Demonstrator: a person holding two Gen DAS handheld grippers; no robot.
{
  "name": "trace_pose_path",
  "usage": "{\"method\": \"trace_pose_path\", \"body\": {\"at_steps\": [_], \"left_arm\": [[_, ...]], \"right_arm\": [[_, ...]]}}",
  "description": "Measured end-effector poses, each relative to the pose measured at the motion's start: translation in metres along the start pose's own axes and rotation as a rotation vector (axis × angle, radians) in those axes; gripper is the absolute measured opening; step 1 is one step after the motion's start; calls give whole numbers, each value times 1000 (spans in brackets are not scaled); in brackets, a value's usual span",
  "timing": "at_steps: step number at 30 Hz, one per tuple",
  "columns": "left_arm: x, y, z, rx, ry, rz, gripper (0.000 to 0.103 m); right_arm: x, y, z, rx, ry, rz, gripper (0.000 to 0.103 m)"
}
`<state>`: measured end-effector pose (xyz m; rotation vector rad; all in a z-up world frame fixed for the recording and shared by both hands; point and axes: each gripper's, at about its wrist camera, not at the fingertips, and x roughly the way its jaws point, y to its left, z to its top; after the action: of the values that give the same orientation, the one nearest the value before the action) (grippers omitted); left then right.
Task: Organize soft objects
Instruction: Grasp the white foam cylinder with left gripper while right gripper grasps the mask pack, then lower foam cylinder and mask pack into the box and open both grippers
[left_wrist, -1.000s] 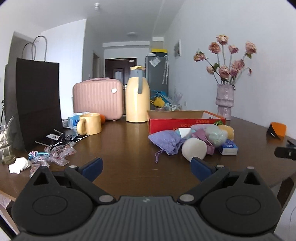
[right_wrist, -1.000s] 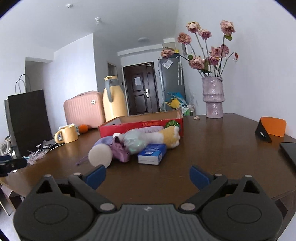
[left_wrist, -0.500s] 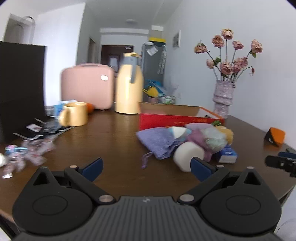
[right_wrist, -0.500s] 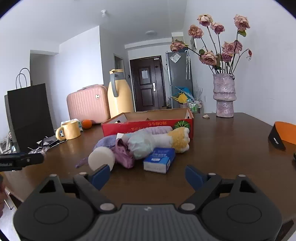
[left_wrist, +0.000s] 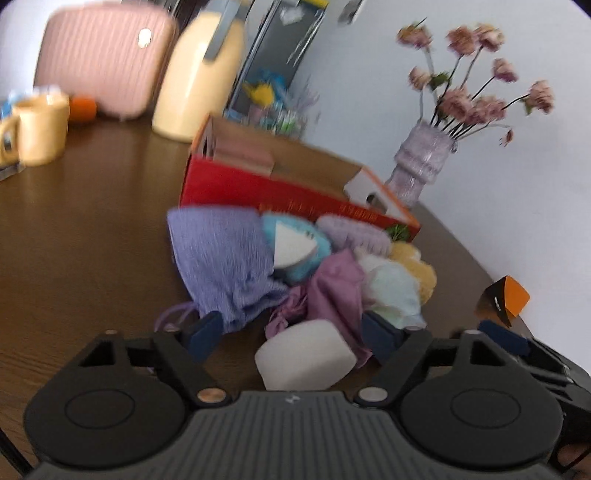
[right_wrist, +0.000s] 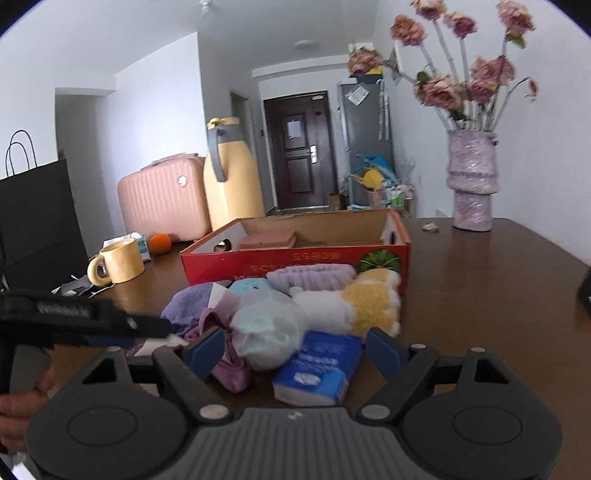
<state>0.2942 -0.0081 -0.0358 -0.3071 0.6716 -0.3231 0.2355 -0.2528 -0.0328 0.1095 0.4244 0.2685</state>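
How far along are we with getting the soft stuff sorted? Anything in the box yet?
Barely started. Done: nothing from the pile looks boxed; the red box shows only a flat pinkish item inside. In hand: nothing. The left claw, jaws just closing, flanks the white sponge without pressing it; the right claw hangs open over the blue tissue pack. Left: the whole pile, including the purple pouch and plush toy.

At the back of the brown surface (right_wrist: 480, 302) a pink suitcase (right_wrist: 162, 206) stands just beside a tall yellow thermos jug (right_wrist: 231, 177). A yellow mug (right_wrist: 120, 260) sits near an orange (right_wrist: 159, 243). A purple vase (right_wrist: 472, 181) of dried roses stands far right, a black paper bag (right_wrist: 33, 214) far left.
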Motion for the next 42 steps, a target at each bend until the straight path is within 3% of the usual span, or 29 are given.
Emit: {"method": "trace_pose_path", "body": {"at_steps": [1,3,8,10,13,17,21,22,25,30,37,42], "left_arm": [[5,2,0,-9,23,-3,72],[10,3,-6,-12,58,-7,72],[-8,-6,-29,68,53,-36,68],[-14,-8,-38,88,51,-30,67],[-17,-9,-48,111,54,13,68],[-25,-14,-57,171,27,27,79],[-23,-21,-56,209,-6,43,82],[-20,-22,-54,215,-16,40,80],[-9,-29,-51,233,-15,74,55],[-18,-35,-55,251,-11,59,52],[-53,-36,-58,239,-67,57,52],[-59,-37,-21,235,-111,-10,52]], "right_arm": [[6,1,2,-1,3,10,80],[22,3,5,-3,13,37,75],[52,9,8,-12,48,75,61],[62,13,7,-16,76,78,35],[61,13,5,1,82,85,27],[29,13,1,-23,58,103,26],[-1,10,-13,-11,85,114,26],[-7,10,-18,-5,93,112,26],[-19,11,-30,3,114,103,26],[-36,15,-40,7,114,96,26],[-49,23,-36,1,72,121,25],[-39,10,-4,44,33,182,25]]}}
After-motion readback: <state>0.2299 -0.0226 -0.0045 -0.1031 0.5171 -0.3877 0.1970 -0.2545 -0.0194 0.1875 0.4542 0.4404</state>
